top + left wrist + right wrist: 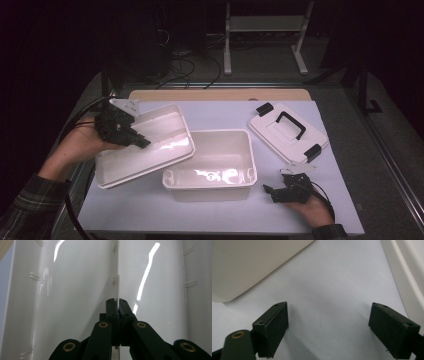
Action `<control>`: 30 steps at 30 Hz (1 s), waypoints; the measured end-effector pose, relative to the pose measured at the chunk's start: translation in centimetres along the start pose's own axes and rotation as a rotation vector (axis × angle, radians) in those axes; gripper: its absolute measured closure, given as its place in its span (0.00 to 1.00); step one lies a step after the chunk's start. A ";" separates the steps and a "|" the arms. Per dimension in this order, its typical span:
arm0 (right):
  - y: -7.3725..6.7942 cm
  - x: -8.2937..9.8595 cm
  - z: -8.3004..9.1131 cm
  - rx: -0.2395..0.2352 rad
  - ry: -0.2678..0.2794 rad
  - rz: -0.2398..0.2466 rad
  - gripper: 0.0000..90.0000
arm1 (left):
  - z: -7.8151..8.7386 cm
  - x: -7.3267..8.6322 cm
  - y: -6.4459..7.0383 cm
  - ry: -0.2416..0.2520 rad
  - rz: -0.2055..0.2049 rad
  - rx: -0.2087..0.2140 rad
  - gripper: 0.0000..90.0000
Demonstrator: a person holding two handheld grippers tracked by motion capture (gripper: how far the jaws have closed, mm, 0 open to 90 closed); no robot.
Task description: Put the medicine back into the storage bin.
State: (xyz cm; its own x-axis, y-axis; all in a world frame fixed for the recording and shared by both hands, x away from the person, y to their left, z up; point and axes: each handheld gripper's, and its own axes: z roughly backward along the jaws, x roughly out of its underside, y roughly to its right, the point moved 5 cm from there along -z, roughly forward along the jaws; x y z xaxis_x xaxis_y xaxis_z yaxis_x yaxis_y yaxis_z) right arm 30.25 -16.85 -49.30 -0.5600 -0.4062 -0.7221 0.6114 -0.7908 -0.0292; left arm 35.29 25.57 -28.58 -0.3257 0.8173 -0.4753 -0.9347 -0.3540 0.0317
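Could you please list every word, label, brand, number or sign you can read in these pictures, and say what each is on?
None can be read. The tray, tub, lid and both tongs, left and right, show no print or labels; the marks inside the tub are glare.

The right gripper [329, 327] has its two black jaws set wide apart at the lower left and lower right of the frame, with nothing between them. Beneath and between the jaws lies the white table surface [332, 285]. The rounded corner of a white bin [249, 265] occupies the upper left. A white lid edge [407, 272] runs down the upper right.
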 end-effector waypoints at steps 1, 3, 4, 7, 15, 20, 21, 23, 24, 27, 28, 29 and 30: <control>0.0 0.0 0.0 0.000 0.000 -0.002 0.17 | 0.2 0.4 -0.1 -0.003 0.005 -0.005 0.99; 0.0 0.0 0.0 0.000 0.000 0.000 0.17 | 0.7 1.3 -0.4 0.003 0.031 -0.020 0.99; 0.0 0.0 0.0 0.001 0.000 0.002 0.17 | 0.8 1.7 -0.5 0.006 0.038 -0.027 0.99; 0.0 0.0 0.0 0.001 0.000 0.003 0.17 | 1.1 2.9 -0.9 0.003 0.058 -0.039 0.99; 0.0 0.0 0.0 0.000 0.001 0.001 0.17 | 1.1 6.4 -1.8 -0.022 0.126 -0.074 0.99; 0.0 0.0 0.0 0.000 0.001 0.001 0.17 | 0.4 8.6 -2.2 -0.049 0.160 -0.094 0.99; 0.0 0.0 0.0 0.000 0.001 0.001 0.17 | 0.3 9.0 -2.2 -0.048 0.169 -0.099 0.99; 0.0 0.0 0.0 0.000 0.001 0.001 0.17 | 0.0 9.7 -2.3 -0.054 0.180 -0.101 0.99; 0.0 0.0 0.0 0.000 0.001 0.000 0.17 | -0.2 10.1 -2.4 -0.054 0.185 -0.102 0.99; 0.0 0.0 0.0 0.000 0.000 0.001 0.17 | -0.8 11.1 -2.4 -0.057 0.203 -0.101 0.99; 0.0 0.0 0.0 0.000 0.000 0.001 0.17 | -1.2 11.6 -2.4 -0.057 0.213 -0.099 0.99; 0.0 0.0 0.0 0.000 0.000 0.001 0.17 | -1.5 11.8 -2.4 -0.057 0.217 -0.098 0.99; 0.0 0.0 0.0 0.000 0.000 0.001 0.17 | -1.5 11.8 -2.4 -0.057 0.217 -0.098 0.99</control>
State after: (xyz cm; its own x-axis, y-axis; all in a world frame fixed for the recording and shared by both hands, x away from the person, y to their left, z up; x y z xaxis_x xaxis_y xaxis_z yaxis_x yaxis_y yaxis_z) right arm 30.27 -16.87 -49.30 -0.5593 -0.4065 -0.7224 0.6117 -0.7906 -0.0287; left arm 33.90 35.42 -35.59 -0.5273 0.7409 -0.4160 -0.8247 -0.5641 0.0408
